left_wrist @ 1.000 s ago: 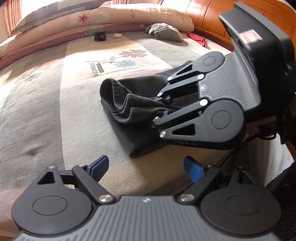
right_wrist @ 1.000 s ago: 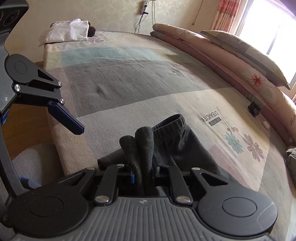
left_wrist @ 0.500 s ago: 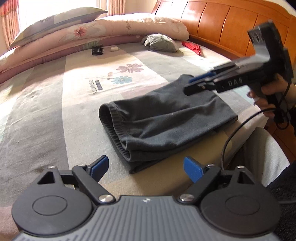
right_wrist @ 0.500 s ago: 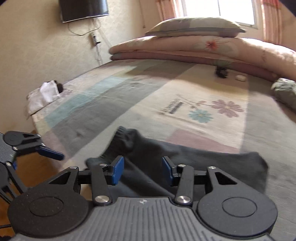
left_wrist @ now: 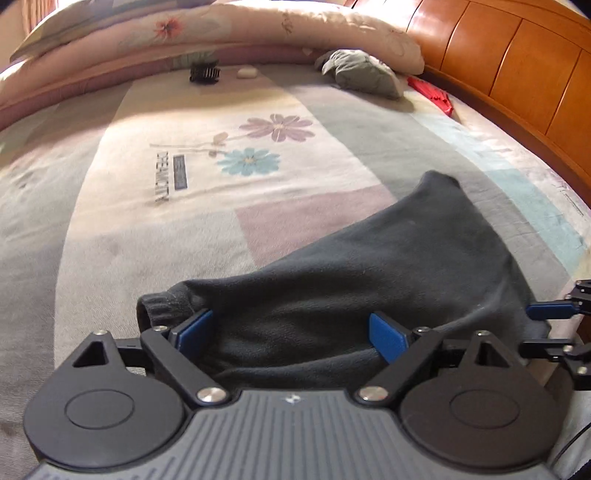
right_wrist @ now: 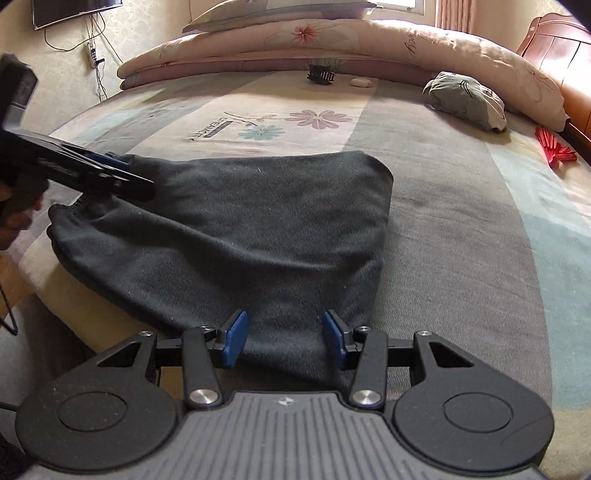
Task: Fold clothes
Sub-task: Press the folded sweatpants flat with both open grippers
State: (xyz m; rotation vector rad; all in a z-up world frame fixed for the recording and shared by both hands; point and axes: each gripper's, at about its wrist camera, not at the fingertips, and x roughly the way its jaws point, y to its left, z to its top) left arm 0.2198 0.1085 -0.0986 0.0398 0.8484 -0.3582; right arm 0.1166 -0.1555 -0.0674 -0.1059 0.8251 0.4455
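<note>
A dark grey garment (left_wrist: pixel 369 266) lies folded flat on the patterned bedspread (left_wrist: pixel 184 240), close to the bed's near edge. My left gripper (left_wrist: pixel 291 332) is open wide and straddles its ribbed waistband end; the blue pads stand apart from the cloth. In the right wrist view the same garment (right_wrist: pixel 240 229) stretches from left to centre. My right gripper (right_wrist: pixel 282 338) is open over its near right end, and the pads are not squeezing the fabric. Each view catches the other tool: the left gripper (right_wrist: pixel 122 173) at the garment's left corner, the right gripper (left_wrist: pixel 535 328) at the frame's right edge.
A bundled grey-green garment (left_wrist: pixel 360 74) and a red item (left_wrist: pixel 432 96) lie near the wooden headboard (left_wrist: pixel 517 55). A black hair clip (left_wrist: pixel 204 72) and a small white object (left_wrist: pixel 246 72) sit by the folded quilt (left_wrist: pixel 221 29). The bed edge drops off beside the garment.
The right gripper let go of the bunched fabric, opened, rolled and moved to the garment's other end. The garment now lies flat. The left gripper advanced over the waistband end.
</note>
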